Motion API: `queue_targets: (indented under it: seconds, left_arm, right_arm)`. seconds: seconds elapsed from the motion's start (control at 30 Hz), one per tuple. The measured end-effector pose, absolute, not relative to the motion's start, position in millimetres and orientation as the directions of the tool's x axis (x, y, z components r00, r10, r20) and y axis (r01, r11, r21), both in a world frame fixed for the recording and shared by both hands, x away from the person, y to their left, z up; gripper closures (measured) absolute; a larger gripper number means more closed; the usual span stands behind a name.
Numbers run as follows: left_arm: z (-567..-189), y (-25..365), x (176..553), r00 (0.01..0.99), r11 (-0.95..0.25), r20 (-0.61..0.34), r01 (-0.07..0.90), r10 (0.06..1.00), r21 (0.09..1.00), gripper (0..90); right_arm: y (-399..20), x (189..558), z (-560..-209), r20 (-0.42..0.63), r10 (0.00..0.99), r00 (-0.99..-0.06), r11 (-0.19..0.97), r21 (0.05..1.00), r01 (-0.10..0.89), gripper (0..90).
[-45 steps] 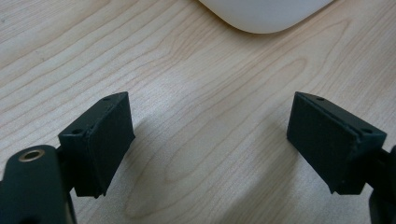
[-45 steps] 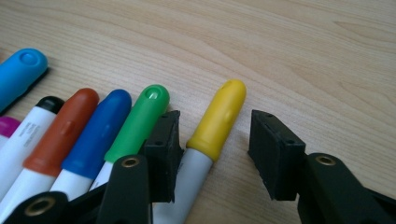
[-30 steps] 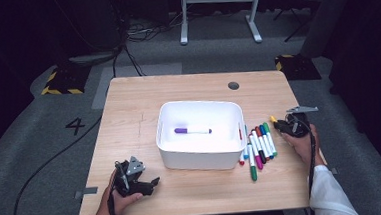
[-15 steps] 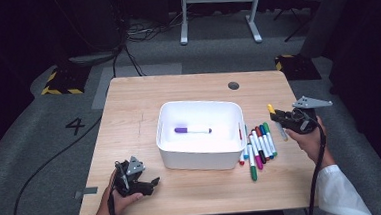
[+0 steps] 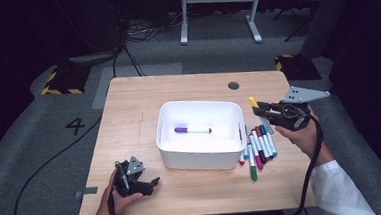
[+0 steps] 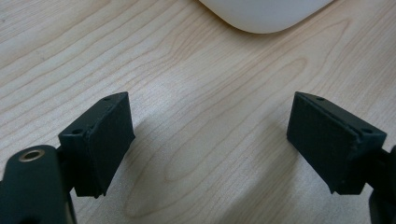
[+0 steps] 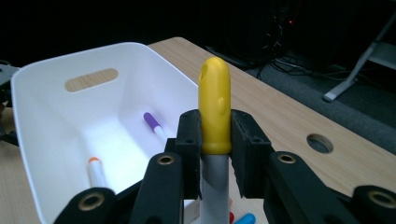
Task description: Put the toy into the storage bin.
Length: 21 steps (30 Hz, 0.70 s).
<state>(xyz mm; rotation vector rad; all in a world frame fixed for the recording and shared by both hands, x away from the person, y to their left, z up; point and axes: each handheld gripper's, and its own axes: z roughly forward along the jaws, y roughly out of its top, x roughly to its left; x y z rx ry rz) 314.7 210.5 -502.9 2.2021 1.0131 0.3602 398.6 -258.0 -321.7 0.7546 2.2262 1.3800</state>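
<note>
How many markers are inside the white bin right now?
2. A purple-capped marker lies mid-floor of the white bin. An orange-capped marker lies by the wall that is nearest in the right gripper view. That wall may hide more.

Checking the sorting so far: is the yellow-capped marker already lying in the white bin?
No, the right tongs are shut on the yellow-capped marker, holding it above the white bin.

Light wooden table [image 5: 128, 106], white bin [image 5: 201, 154] at its centre, loose coloured markers [image 5: 258, 148] at the bin's three o'clock, round hole [image 5: 233, 85] toward one o'clock
</note>
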Motion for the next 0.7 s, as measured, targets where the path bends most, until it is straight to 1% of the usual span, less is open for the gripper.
queue_targets:
  seconds: [0.13,0.4,0.5,0.6,0.7]
  left_arm:
    - [-503,210,314,0.657,-0.466,-0.030,0.565,0.753,0.680,14.8]
    - [-503,210,314,0.657,-0.466,-0.030,0.566,0.753,0.680,14.7]
    - [-503,210,314,0.657,-0.466,-0.030,0.566,0.753,0.680,14.8]
    - [-503,210,314,0.657,-0.466,-0.030,0.565,0.753,0.680,14.8]
    - [-503,210,314,0.657,-0.466,-0.030,0.566,0.753,0.680,14.8]
  right_arm:
    - [-247,398,-314,-0.087,0.615,-0.784,0.383,0.902,0.201,74.6]
    - [-220,396,-306,-0.080,0.568,-0.819,0.385,0.905,0.179,74.6]
    - [-204,396,-305,-0.083,0.543,-0.836,0.397,0.902,0.168,74.6]
    - [-196,396,-305,-0.101,0.523,-0.846,0.420,0.894,0.152,74.6]
    - [-180,397,-308,-0.130,0.479,-0.868,0.463,0.878,0.124,74.6]
